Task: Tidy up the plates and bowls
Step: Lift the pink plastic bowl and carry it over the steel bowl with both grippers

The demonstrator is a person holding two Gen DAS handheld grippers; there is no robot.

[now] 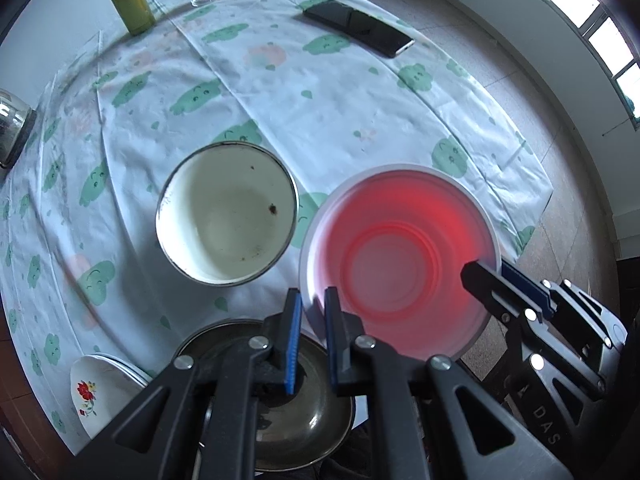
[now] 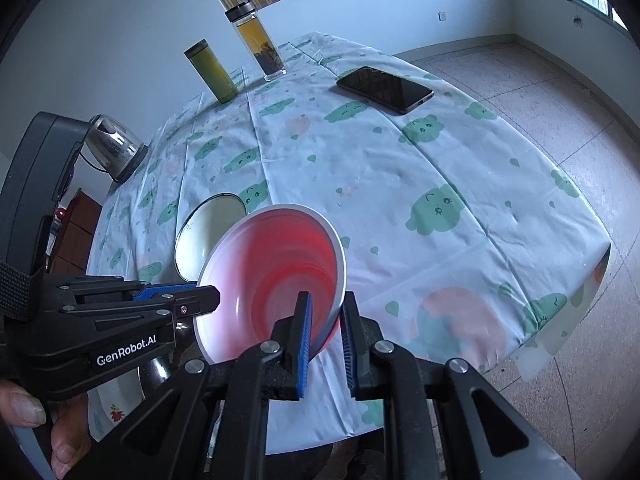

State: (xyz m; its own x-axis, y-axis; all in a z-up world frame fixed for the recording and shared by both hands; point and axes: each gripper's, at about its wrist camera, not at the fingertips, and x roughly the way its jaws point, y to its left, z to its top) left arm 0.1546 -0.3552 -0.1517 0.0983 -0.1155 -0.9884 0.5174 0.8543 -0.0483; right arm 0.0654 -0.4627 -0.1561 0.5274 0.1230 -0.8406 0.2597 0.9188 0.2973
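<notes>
Left wrist view: my left claw (image 1: 313, 332) pinches the rim of the round red plastic bowl (image 1: 400, 264); my right claw (image 2: 325, 334) pinches its other side, lifted over the worktop (image 2: 400, 184). The white enamel bowl (image 1: 226, 216) still waits. Only this view shows the flowered white plate (image 1: 96, 392) and dark metal pan (image 1: 316, 420).

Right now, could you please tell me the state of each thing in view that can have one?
Red bowl: empty, lifted, tilted, gripped at two rim spots.
Left tongs: shut on the red bowl's rim.
Right tongs: shut on the red bowl's rim.
Cream bowl: upright on the table, empty but for specks.
Tea bottle: upright, lidded, part full.
Green flask: upright, closed.
Phone: flat, screen dark.
</notes>
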